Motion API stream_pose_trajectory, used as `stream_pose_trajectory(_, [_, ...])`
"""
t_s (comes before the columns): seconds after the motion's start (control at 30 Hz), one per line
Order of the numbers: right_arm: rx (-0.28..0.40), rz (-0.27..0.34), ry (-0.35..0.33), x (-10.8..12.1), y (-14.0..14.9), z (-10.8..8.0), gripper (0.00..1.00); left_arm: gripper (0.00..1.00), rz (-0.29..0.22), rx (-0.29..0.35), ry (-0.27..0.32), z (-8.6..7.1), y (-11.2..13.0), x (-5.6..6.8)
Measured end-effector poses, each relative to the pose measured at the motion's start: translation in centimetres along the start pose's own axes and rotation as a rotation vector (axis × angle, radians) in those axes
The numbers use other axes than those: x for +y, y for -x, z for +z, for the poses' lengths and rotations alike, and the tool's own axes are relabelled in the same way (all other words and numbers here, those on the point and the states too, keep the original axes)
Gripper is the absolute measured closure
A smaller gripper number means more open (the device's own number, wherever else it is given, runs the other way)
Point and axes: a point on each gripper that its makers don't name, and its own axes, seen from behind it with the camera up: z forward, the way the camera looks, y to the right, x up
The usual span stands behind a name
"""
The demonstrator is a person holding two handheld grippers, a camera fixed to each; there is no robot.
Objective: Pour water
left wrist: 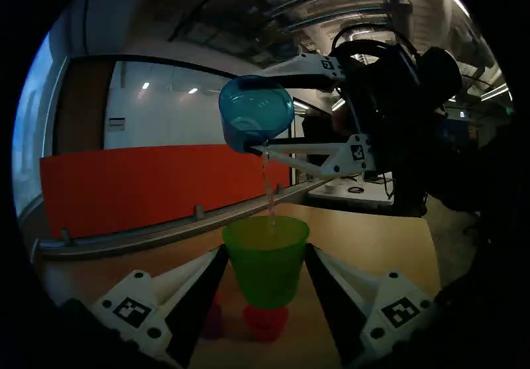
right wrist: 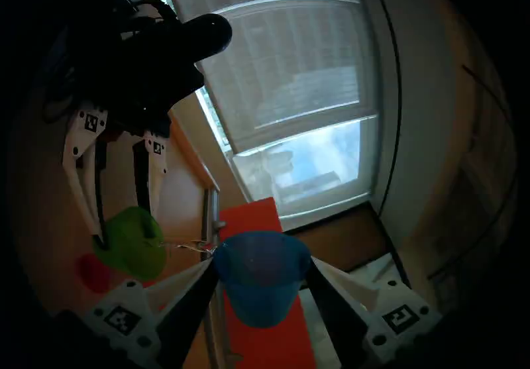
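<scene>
Water (left wrist: 267,193): in the left gripper view, a thin clear stream falls from the blue translucent plastic cup (left wrist: 255,112) at 12 o'clock into the green translucent plastic cup (left wrist: 266,263) at 6 o'clock.
Right gripper (left wrist: 258,112): reaches in from 2 o'clock, its white fingers pinching opposite walls of the blue cup, which is tipped far over.
Left gripper (left wrist: 265,253): its two fingers press on the sides of the upright green cup, below the rim.
Under the green cup: a small red plastic cup (left wrist: 265,321) at 6 o'clock stands on the pale wooden table (left wrist: 371,236), with a purple thing (left wrist: 213,322) at 7 o'clock half hidden by a finger.
Blue cup, right gripper view (right wrist: 262,283): sits at 6 o'clock, clamped between this gripper's own fingers; the stream (right wrist: 189,246) leaves its rim toward 9 o'clock.
Green cup, right gripper view (right wrist: 132,243): at 8 o'clock, held between the left gripper's fingers, with the red cup (right wrist: 96,273) just beside it.
Handling: both cups look light and thin-walled, likely to flex and slip when wet. A firm, moderate squeeze on opposite walls below the rim suits them. The green cup will grow heavier as it fills.
</scene>
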Motion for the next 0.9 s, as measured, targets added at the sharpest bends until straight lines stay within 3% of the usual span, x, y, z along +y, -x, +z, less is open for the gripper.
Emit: stream_pose_trajectory(0.9, [0.0, -0.07, 0.014, 0.55, -0.68, 0.11, 0.09, 0.16, -0.008, 0.012, 0.003, -0.27, -0.57, 0.08])
